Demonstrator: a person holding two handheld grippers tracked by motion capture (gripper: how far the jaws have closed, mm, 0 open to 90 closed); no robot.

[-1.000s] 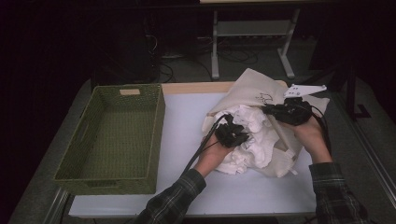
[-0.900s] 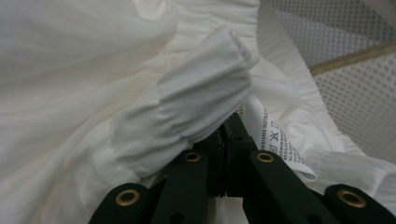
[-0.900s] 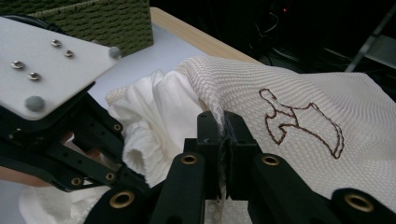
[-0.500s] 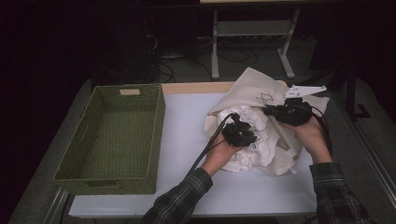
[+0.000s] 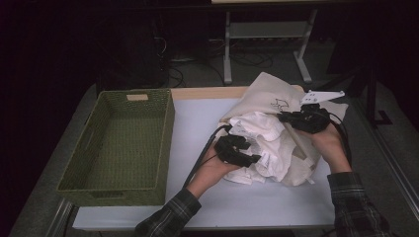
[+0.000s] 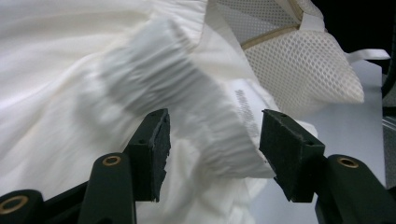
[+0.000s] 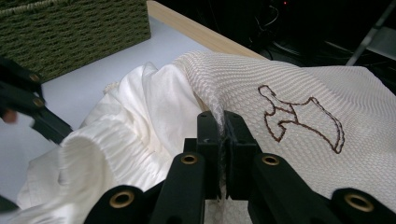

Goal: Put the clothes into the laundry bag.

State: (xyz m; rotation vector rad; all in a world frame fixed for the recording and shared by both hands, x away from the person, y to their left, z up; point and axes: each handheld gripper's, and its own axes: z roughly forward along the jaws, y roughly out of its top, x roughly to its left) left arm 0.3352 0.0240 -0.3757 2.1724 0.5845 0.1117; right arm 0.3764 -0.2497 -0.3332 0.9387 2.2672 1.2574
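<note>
Work in hand: white garment coming out of, or going into, the mesh laundry bag; direction cannot be told.

Right gripper: jaws narrow, clamped on the bag's rim, mesh pinched between the pads, embroidered side of the bag just to the right of them.

Left gripper: jaws have just been opening and stand moderately wide; the garment's ribbed elastic band lies between them, pads not pressing it.

Progress, judged: partial. Much of the garment is bunched at the bag's mouth and spilling onto the table; how much sits inside is hidden.

Containers: 1 green woven basket, nothing in it, well apart from both sets of jaws.
</note>
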